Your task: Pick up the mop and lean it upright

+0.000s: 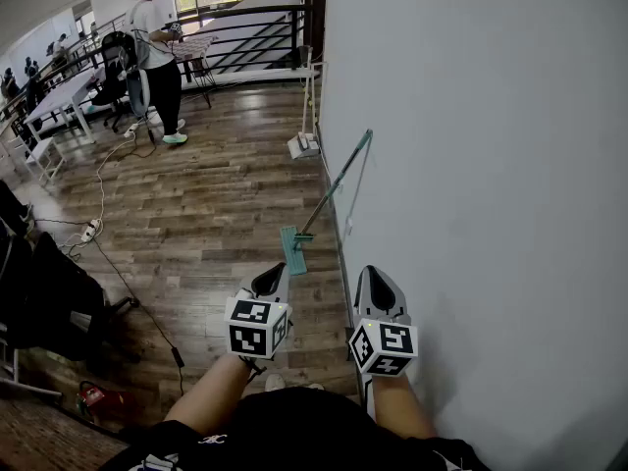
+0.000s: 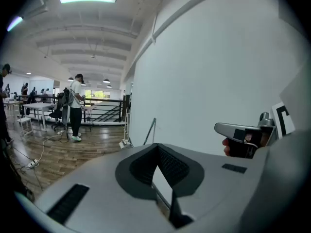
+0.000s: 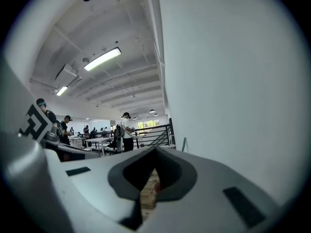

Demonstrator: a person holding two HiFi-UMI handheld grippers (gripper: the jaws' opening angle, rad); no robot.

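Note:
The mop (image 1: 334, 186) leans against the white wall, its thin green handle tilted up to the right. Its teal flat head (image 1: 291, 250) rests on the wood floor at the wall's foot. My left gripper (image 1: 270, 277) and right gripper (image 1: 379, 281) are held side by side near the bottom of the head view, both pointing toward the mop and well short of it. Both have jaws together with nothing between them. The mop handle (image 2: 151, 129) shows small and far in the left gripper view beyond the left gripper (image 2: 158, 147), and as a sliver of mop handle (image 3: 184, 144) past the right gripper (image 3: 155, 150).
A white long-handled tool (image 1: 303, 145) stands against the wall further back. A person (image 1: 157, 57) stands by tables and chairs at the far left. Cables and a power strip (image 1: 90, 230) lie on the floor. A black railing (image 1: 245, 13) closes the far end.

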